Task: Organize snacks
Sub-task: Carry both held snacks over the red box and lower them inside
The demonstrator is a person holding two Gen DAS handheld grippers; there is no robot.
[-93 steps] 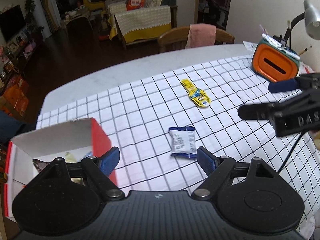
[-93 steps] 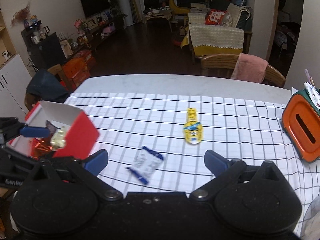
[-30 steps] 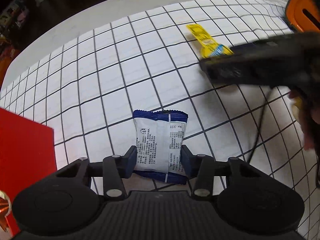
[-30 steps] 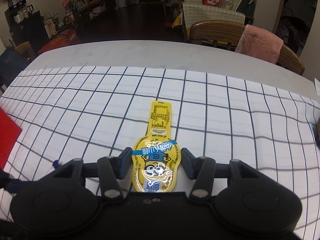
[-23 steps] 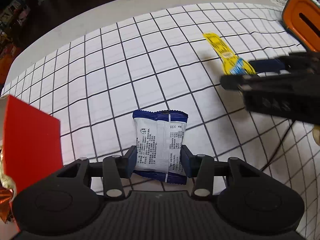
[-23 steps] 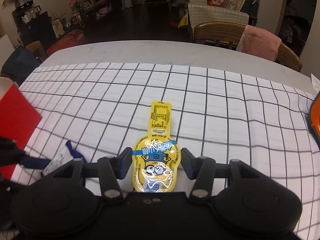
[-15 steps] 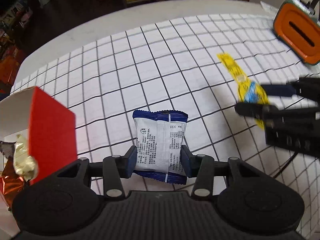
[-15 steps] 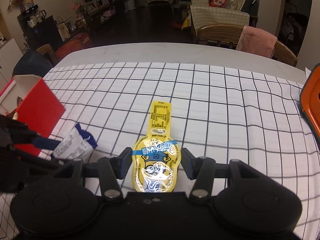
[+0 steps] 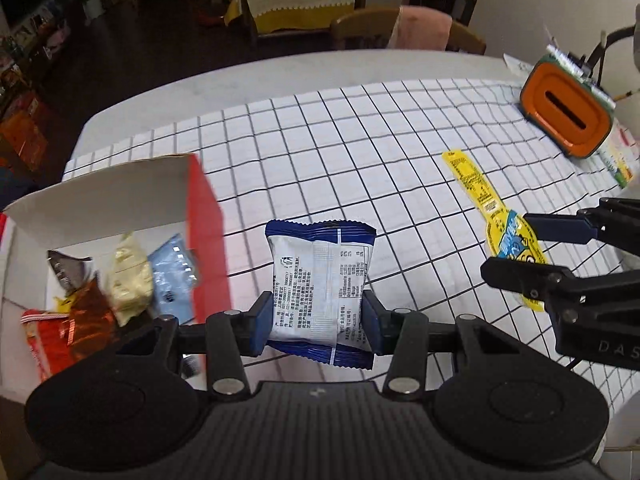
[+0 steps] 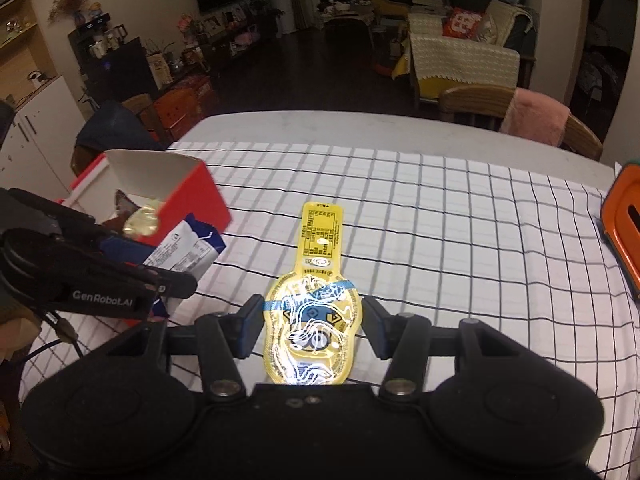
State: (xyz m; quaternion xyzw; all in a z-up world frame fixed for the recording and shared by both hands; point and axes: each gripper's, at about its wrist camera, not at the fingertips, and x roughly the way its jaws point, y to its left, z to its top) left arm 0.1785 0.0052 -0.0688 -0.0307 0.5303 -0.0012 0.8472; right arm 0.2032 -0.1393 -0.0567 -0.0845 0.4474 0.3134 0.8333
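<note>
Left claw (image 9: 316, 320) gripped the blue-white packet (image 9: 320, 280); right claw (image 10: 312, 332) gripped the yellow pouch (image 10: 316, 280). Red box (image 9: 120, 216), at counter's left edge, lay nearer the left claw.

In the left wrist view the red box (image 9: 208, 216) runs off the left edge, and the snacks piled inside it are smeared by blur, their labels unreadable. The orange holder (image 10: 624, 232), far right of the box in the right wrist view, is cut by the right edge. The small print on the blue-and-white packet (image 9: 320, 288) beside the box is too fine to read.
</note>
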